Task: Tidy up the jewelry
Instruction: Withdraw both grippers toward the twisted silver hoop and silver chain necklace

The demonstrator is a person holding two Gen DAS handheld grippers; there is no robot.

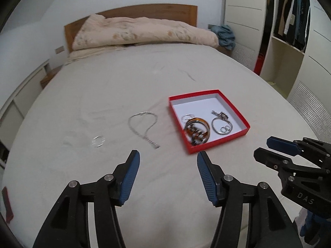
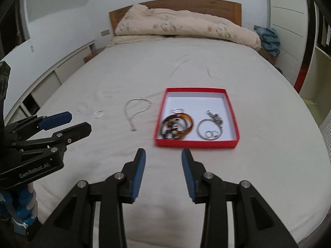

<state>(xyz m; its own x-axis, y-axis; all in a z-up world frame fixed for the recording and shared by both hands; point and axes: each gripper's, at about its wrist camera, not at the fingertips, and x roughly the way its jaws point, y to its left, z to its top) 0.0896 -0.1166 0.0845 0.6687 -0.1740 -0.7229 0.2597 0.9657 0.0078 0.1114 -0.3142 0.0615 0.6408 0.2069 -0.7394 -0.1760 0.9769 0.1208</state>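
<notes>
A red box (image 1: 217, 141) (image 2: 196, 143) with a white inside lies on the grey bed sheet. It holds brown bangles (image 1: 196, 129) (image 2: 178, 126), a silver hoop (image 1: 222, 125) (image 2: 210, 130) and small rings. A silver chain necklace (image 1: 142, 127) (image 2: 135, 110) lies on the sheet left of the box, and a small clear ring (image 1: 98, 141) (image 2: 98, 113) lies further left. My left gripper (image 1: 168, 157) is open and empty above the sheet, near the necklace's end. My right gripper (image 2: 163, 153) is open and empty, just short of the box's near wall.
A rumpled beige duvet (image 1: 142, 32) (image 2: 186, 23) lies against the wooden headboard. A wardrobe with hanging clothes (image 1: 293, 26) stands on the right. Low white shelving (image 2: 51, 76) runs along the left. A blue cloth (image 2: 269, 38) sits beside the bed head.
</notes>
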